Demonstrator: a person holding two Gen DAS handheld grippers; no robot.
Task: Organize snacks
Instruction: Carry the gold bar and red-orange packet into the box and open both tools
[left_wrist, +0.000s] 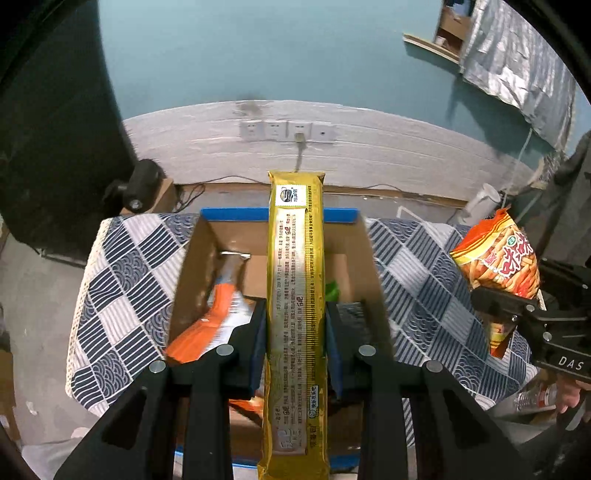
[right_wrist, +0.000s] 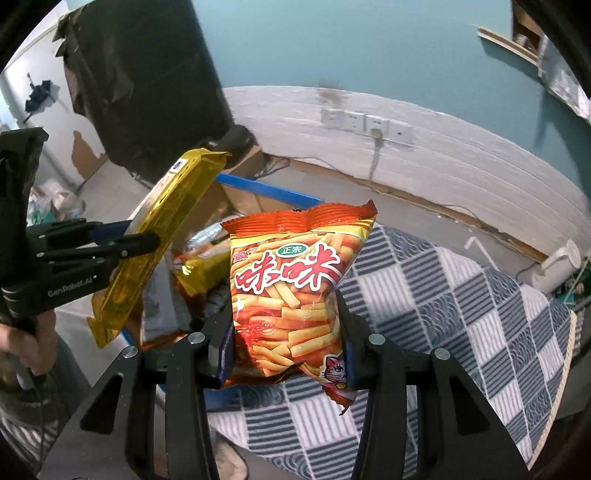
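Note:
My left gripper (left_wrist: 295, 314) is shut on a long gold biscuit packet (left_wrist: 295, 295), held lengthwise above the open cardboard box (left_wrist: 192, 266) with blue taped edges. Inside the box lie an orange and white packet (left_wrist: 218, 317) and something green (left_wrist: 332, 290). My right gripper (right_wrist: 286, 314) is shut on an orange bag of stick snacks (right_wrist: 291, 291), which hangs over the checked cloth to the right of the box. In the right wrist view the gold packet (right_wrist: 162, 229) and the left gripper (right_wrist: 136, 242) show at the left, over the box (right_wrist: 266, 192).
A blue and white checked cloth (left_wrist: 417, 280) covers the table under the box. A white wall with sockets (left_wrist: 288, 131) and a plugged cable runs behind. A dark cabinet (left_wrist: 55, 147) stands at the left. A white object (right_wrist: 557, 264) lies on the floor beyond the table's right corner.

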